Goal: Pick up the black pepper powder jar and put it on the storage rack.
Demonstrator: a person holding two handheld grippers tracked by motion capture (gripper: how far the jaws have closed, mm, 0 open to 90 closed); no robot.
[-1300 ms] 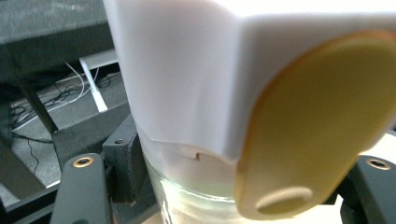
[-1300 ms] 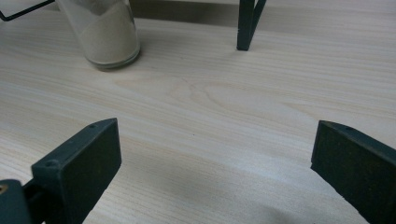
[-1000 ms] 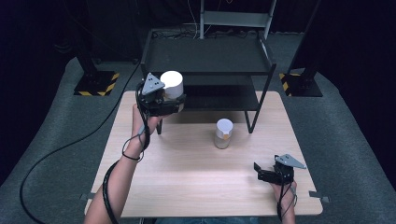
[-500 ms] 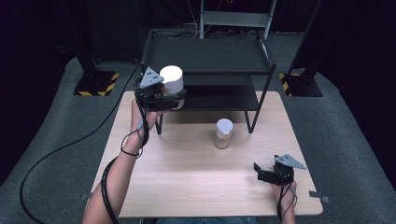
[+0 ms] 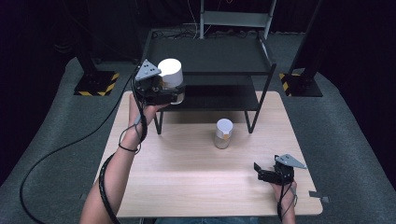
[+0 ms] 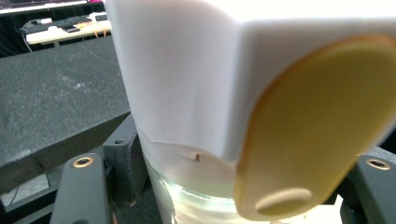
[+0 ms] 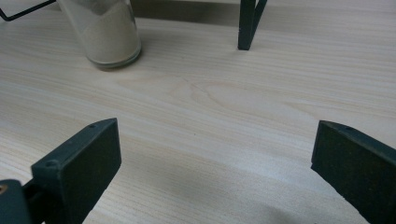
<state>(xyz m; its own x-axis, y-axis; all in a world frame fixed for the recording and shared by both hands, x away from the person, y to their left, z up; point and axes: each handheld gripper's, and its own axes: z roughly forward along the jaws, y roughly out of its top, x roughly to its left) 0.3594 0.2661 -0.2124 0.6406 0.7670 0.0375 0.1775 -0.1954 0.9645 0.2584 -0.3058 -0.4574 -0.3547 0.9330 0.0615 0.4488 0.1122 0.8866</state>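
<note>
White-lidded jar (image 5: 171, 80): clamped in left tool (image 5: 161, 91) | second jar (image 5: 223, 134): pale powder | right tool (image 5: 267, 173): jaws apart

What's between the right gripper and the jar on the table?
Nothing: bare wood of the table runs from the open right gripper to the jar, as the right gripper view shows.

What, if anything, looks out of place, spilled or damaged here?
Nothing stands out. The left gripper holds a white-lidded jar upright beside the black shelf. A second jar stands upright on the table, no spill around it. The right gripper rests open.
</note>
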